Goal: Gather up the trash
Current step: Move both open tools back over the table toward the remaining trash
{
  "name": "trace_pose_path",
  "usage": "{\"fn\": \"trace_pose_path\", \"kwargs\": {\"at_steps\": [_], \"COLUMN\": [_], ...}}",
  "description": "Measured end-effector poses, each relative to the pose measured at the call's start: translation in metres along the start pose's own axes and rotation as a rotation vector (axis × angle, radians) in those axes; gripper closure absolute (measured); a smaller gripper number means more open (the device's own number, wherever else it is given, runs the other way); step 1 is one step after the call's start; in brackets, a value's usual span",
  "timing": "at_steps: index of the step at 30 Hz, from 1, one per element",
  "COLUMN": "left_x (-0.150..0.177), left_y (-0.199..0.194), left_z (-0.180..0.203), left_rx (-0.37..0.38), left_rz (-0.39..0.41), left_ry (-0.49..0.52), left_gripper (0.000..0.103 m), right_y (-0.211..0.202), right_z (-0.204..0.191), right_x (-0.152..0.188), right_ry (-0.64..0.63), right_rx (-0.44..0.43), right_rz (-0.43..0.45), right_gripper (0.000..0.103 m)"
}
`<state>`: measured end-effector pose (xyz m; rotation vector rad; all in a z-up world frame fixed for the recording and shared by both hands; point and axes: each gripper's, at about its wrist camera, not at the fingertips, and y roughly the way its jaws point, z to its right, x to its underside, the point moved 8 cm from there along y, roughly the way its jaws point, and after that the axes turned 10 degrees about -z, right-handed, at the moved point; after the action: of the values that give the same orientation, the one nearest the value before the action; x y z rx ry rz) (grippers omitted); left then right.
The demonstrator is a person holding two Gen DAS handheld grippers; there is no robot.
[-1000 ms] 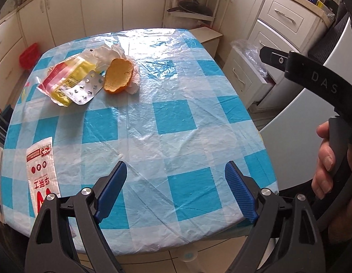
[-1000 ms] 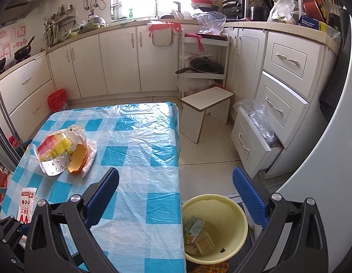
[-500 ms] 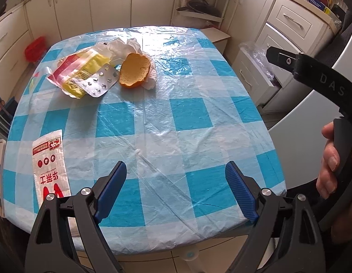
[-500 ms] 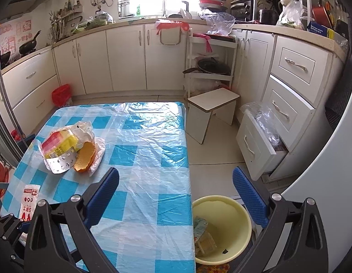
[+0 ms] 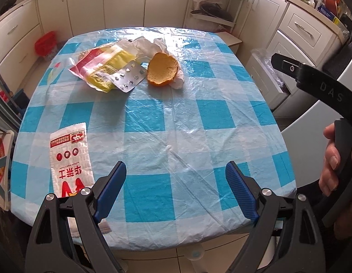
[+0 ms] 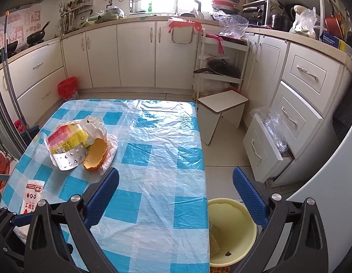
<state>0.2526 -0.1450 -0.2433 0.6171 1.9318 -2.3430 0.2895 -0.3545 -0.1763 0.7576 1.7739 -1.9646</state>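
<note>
Trash lies on a table with a blue-and-white checked cloth under clear plastic. At the far left sits a heap: a yellow and red wrapper, a silver blister pack, an orange peel half and crumpled white tissue. A flat white packet with red print lies near the front left edge. My left gripper hangs open over the front of the table, holding nothing. My right gripper is open too, over the table's right edge.
A yellow bin with some trash inside stands on the floor at the table's right front corner. Beyond it are a small white stool, an open drawer with a plastic bag, and kitchen cabinets. A hand holds the right gripper's handle.
Both views have slid sideways: the trash heap now sits further right in each, and the white packet shows more fully. The yellow bin has slipped partly behind the right gripper. Both grippers stayed open.
</note>
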Motion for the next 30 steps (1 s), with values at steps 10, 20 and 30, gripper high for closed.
{"fn": "trace_pose_path", "kwargs": {"at_steps": [10, 20, 30], "left_x": [0.027, 0.039, 0.017], "left_y": [-0.009, 0.011, 0.015], "left_z": [-0.079, -0.119, -0.157], "left_rx": [-0.116, -0.133, -0.234], "left_rz": [-0.002, -0.008, 0.082], "left_ry": [-0.144, -0.208, -0.134], "left_gripper": [0.018, 0.017, 0.020], "right_y": [0.009, 0.025, 0.033], "right_z": [-0.027, -0.066, -0.124], "right_x": [-0.002, 0.006, 0.011], "right_ry": [-0.045, -0.149, -0.262], "right_rx": [-0.025, -0.036, -0.199], "right_rz": [-0.014, -0.040, -0.038], "right_gripper": [0.007, 0.007, 0.007]}}
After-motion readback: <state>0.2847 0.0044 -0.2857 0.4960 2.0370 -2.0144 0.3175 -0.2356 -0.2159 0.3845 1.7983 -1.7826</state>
